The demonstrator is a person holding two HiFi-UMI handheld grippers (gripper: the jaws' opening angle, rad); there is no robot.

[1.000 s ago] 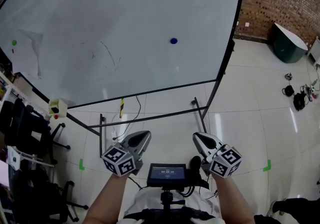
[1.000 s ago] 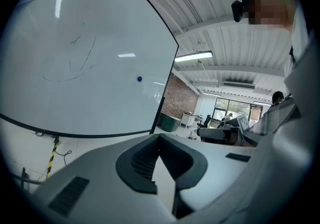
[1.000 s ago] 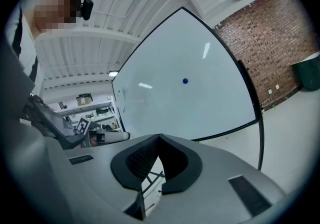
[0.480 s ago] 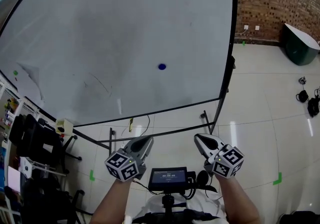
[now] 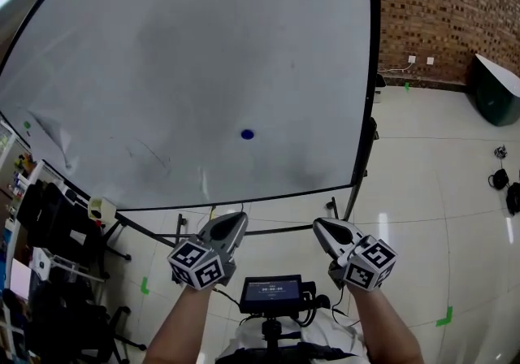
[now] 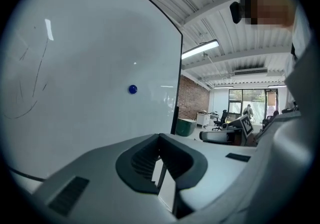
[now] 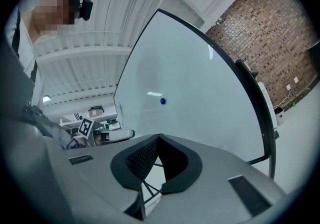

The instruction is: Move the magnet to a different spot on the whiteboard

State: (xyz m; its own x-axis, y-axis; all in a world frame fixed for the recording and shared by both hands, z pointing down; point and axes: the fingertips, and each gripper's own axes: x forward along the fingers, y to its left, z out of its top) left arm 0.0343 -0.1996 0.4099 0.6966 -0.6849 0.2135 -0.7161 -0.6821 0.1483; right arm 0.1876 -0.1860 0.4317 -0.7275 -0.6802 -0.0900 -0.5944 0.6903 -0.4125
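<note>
Sticking to whiteboard (image 5: 162,45): magnet (image 5: 247,134), well beyond left tongs (image 5: 238,221), right tongs (image 5: 319,224) | both pressed together, empty

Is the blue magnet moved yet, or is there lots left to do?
Nothing looks done yet. The blue magnet sits untouched on the whiteboard. The left hand-held gripper and right hand-held gripper are shut, empty, short of the board. To do: reach, grab, move it.

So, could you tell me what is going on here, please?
A person faces the whiteboard with a claw in each hand. The left claw and right claw are both shut, empty and short of the board. The blue magnet sits on the board, not yet touched.
</note>
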